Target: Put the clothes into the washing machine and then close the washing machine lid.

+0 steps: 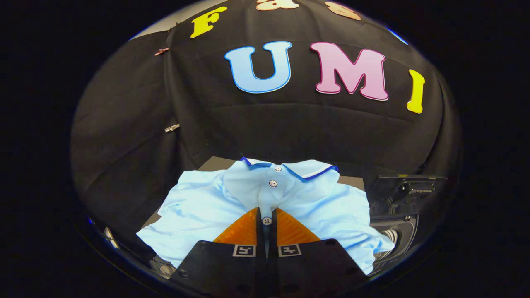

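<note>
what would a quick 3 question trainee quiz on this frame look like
1. True or false: the gripper has its jaws closed on the shirt placket.
2. What colour is the shirt? A white B light blue C red
3. Fill in: the washing machine sits to the ____ of the shirt.

Key: 1 true; 2 B; 3 right

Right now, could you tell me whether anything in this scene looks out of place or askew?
Nothing looks damaged or spilled. The light blue polo shirt hangs bunched and creased from the gripper, whose fingers are pinched on its button placket. The washing machine sits beyond it, partly hidden by the shirt.
</note>
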Tool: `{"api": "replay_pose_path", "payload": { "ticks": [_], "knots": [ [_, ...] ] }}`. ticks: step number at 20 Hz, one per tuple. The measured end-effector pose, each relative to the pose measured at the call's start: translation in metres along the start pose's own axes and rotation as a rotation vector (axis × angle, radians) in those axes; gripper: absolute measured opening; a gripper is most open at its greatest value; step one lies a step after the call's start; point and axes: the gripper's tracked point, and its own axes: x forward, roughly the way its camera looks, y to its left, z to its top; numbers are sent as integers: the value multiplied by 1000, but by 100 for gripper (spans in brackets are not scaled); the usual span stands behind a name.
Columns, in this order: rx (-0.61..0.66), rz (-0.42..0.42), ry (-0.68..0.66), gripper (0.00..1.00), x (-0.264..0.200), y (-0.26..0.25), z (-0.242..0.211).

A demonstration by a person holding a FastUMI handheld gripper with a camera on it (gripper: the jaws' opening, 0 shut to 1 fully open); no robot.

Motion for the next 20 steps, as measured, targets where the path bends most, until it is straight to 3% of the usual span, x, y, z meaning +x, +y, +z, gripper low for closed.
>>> {"api": "replay_pose_path", "payload": {
  "ticks": [4,6,13,20],
  "knots": [
    [-3,130,47,5,-20,-24,-14],
    [-12,155,48,5,-29,-44,-13],
    [-46,223,51,5,-49,-119,-22],
    [-37,222,129,5,-52,-211,-63]
  ]
}}
